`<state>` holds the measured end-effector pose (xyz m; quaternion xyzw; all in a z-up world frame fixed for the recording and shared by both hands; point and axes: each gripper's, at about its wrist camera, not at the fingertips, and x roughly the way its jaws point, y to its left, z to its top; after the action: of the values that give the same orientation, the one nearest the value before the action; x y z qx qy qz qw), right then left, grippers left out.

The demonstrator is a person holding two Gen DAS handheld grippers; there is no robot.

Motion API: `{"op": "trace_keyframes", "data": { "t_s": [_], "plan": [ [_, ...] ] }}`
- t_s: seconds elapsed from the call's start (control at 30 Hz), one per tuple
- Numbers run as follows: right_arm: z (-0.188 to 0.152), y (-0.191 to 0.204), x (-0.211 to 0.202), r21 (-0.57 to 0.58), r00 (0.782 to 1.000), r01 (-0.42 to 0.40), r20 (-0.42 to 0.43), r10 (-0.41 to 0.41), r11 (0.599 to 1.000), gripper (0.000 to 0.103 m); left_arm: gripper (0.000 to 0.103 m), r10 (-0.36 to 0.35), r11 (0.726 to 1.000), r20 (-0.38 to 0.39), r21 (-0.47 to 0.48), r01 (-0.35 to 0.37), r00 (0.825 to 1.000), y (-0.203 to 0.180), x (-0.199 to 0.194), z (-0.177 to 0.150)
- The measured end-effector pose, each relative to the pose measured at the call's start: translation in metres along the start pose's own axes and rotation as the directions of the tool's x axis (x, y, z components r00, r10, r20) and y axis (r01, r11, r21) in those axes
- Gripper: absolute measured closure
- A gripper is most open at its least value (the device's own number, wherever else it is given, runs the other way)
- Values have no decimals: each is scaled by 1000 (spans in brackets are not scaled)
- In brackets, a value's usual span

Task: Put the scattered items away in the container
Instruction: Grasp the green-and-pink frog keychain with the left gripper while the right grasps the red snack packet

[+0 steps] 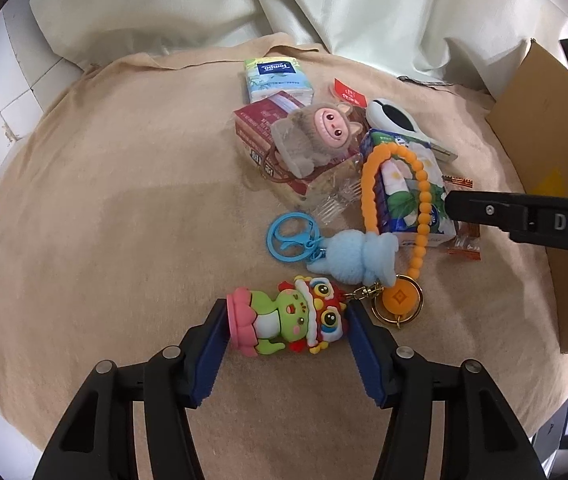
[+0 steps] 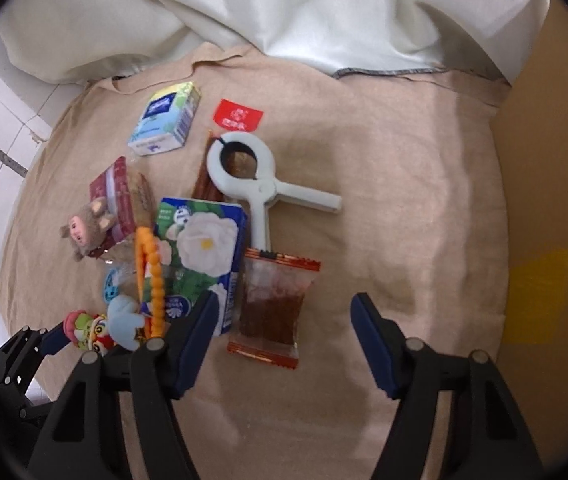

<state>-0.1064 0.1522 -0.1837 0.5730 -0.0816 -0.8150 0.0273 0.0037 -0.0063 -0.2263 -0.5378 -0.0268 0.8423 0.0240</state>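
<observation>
A green frog keychain with a lion-dance hat lies on the tan cloth, and my left gripper is shut on it, one pad against each end. An orange bead strap runs from its ring over a flowered tissue pack. My right gripper stands open over a red snack packet; one of its fingers reaches in from the right in the left wrist view. The cardboard box stands at the right edge.
A blue plush keychain, a grey plush monkey on a maroon snack box, a second tissue pack, a white clamp and a small red sachet are scattered mid-cloth. White sheets bunch up behind.
</observation>
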Motion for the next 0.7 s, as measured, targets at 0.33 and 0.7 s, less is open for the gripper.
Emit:
{"op": "trace_keyframes", "data": {
  "t_s": [0.33, 0.7],
  "plan": [
    [-9, -10, 6, 29, 999, 16, -33, -15, 999, 31, 44, -68, 994, -45, -89, 64, 997, 18, -6, -6],
    [-6, -11, 6, 18, 1000, 1, -2, -1, 1000, 65, 45, -62, 996, -23, -58, 61, 998, 14, -7, -8]
  ]
}}
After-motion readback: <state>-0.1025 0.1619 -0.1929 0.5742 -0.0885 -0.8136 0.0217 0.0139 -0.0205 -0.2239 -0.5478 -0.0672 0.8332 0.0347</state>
